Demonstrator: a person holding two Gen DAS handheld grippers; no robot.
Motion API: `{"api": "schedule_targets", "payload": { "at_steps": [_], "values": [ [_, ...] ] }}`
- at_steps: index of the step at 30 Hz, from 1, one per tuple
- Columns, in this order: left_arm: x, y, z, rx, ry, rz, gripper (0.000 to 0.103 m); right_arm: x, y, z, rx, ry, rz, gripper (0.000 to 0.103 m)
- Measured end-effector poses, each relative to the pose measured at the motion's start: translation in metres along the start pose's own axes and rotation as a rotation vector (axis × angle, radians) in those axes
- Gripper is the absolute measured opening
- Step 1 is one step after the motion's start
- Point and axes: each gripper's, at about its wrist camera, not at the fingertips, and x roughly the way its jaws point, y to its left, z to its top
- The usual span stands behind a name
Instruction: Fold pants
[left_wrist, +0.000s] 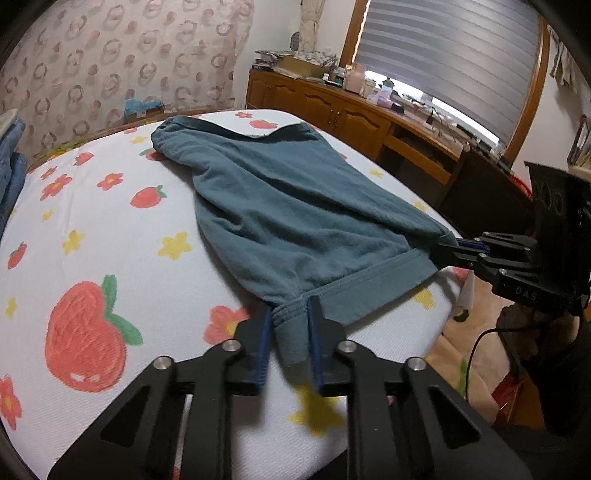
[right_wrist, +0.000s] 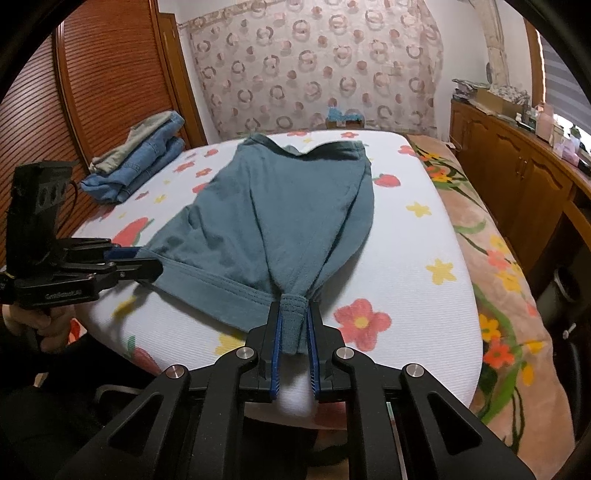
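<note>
Teal pants (left_wrist: 280, 199) lie on the white mattress (left_wrist: 122, 236) with fruit and flower prints, waistband at the far end. My left gripper (left_wrist: 290, 306) is shut on a bunched hem corner at the near edge. My right gripper (left_wrist: 443, 247) is shut on the other hem corner at the right. In the right wrist view the pants (right_wrist: 280, 206) spread away from me, my right gripper (right_wrist: 293, 306) pinches the hem fold, and my left gripper (right_wrist: 147, 258) grips the hem at the left.
A stack of folded jeans (right_wrist: 140, 162) lies on the mattress's far left. A wooden cabinet (left_wrist: 332, 107) with clutter runs along the right wall under the window blind. A floral blanket (right_wrist: 506, 266) lies beside the mattress (right_wrist: 424, 258). A wooden slatted door (right_wrist: 99, 88) stands at the left.
</note>
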Motion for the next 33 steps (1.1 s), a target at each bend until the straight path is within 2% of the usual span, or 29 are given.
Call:
{"api": "schedule_targets", "payload": {
  "at_steps": [3,11,19,28,33],
  "values": [
    [-0.01,-0.004,0.005,-0.002,-0.027,-0.011,0.015,-0.005,0.002,0.003,-0.011,-0.019,-0.006,0.012],
    [-0.072,-0.017,0.042,0.022,-0.178,-0.025,0.014,-0.039,0.011,0.031,-0.048,-0.131,0.009,0.012],
    [-0.137,-0.023,0.077,0.062,-0.327,0.003,0.014,-0.086,0.025,0.066,-0.107,-0.27,0.025,0.012],
    [-0.205,-0.023,0.094,0.058,-0.468,0.023,0.014,-0.137,0.055,0.105,-0.183,-0.416,0.056,0.012],
    [-0.208,-0.009,0.096,0.049,-0.486,0.069,0.014,-0.141,0.066,0.115,-0.213,-0.444,0.09,0.012]
  ]
}}
